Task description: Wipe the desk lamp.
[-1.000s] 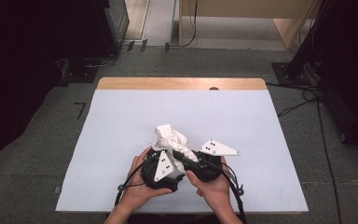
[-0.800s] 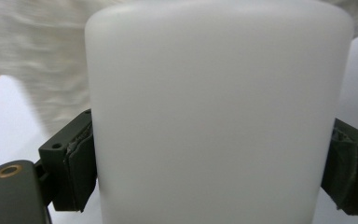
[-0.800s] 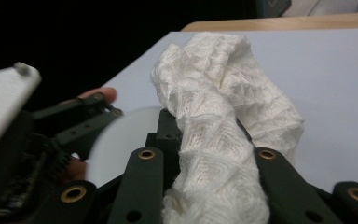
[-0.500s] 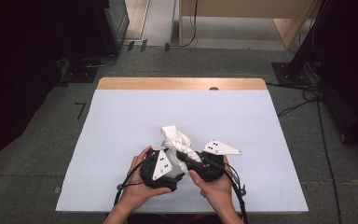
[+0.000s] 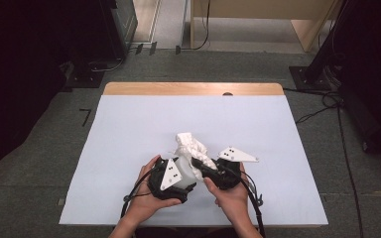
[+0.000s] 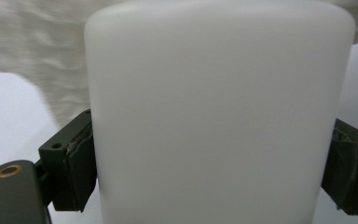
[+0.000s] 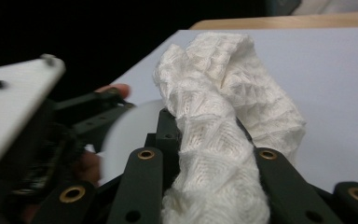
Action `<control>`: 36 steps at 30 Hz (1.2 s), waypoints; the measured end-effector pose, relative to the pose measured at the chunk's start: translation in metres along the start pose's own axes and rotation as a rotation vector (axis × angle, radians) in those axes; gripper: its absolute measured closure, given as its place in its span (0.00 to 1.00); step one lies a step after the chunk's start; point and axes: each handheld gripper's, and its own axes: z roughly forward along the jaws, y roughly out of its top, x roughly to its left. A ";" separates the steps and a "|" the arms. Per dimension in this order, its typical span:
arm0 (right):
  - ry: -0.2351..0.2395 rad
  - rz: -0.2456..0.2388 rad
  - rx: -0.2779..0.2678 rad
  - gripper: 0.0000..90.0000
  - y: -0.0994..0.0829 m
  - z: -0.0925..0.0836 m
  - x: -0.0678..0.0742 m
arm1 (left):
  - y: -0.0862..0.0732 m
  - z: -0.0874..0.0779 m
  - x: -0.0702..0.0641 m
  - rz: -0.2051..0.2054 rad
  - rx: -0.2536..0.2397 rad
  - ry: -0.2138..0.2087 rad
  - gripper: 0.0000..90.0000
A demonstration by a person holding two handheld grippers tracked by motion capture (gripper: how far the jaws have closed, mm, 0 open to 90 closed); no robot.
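Note:
A white, smooth plastic container (image 6: 214, 116) stands between the pads (image 6: 77, 172) of my left gripper (image 6: 214, 177), which is shut on its sides. In the high view the container (image 5: 184, 167) lies near the table's front edge, between both hands, with the left gripper (image 5: 178, 173) on it. My right gripper (image 7: 205, 158) is shut on a bunched white waffle-weave cloth (image 7: 219, 121). The cloth (image 5: 191, 146) rises from the right gripper (image 5: 201, 166) and lies against the container's far end. In the right gripper view, the container (image 7: 126, 135) is a blur just left of the cloth.
A light sheet covers the table (image 5: 129, 129); a wooden strip (image 5: 193, 89) runs along its far edge. Cables trail off the front edge from both grippers. Dark equipment and a stand are on the floor beyond the table.
The cloth's bunch has shifted slightly to the right against the container. Both hands have stayed nearly in place.

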 end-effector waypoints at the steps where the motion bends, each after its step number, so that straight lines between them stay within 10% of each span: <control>1: 0.014 -0.016 -0.010 0.82 0.001 0.000 0.003 | 0.000 0.000 0.000 0.005 0.001 0.002 0.10; 6: 0.028 -0.027 -0.037 0.81 0.003 0.006 0.006 | -0.001 0.000 -0.001 0.015 -0.006 0.002 0.10; 10: -0.080 -0.033 -0.005 0.82 0.000 0.008 -0.007 | -0.001 -0.001 0.000 0.006 -0.007 -0.004 0.10; 20: 0.062 -0.056 -0.014 0.81 0.007 0.004 0.015 | -0.002 -0.001 0.001 -0.006 -0.011 -0.005 0.10; 29: -0.096 -0.003 0.021 0.81 0.000 0.009 -0.019 | -0.004 -0.002 0.003 -0.017 -0.023 -0.009 0.09; 36: -0.033 -0.004 0.027 0.81 0.003 0.005 -0.011 | -0.005 -0.002 0.002 -0.017 -0.025 0.000 0.09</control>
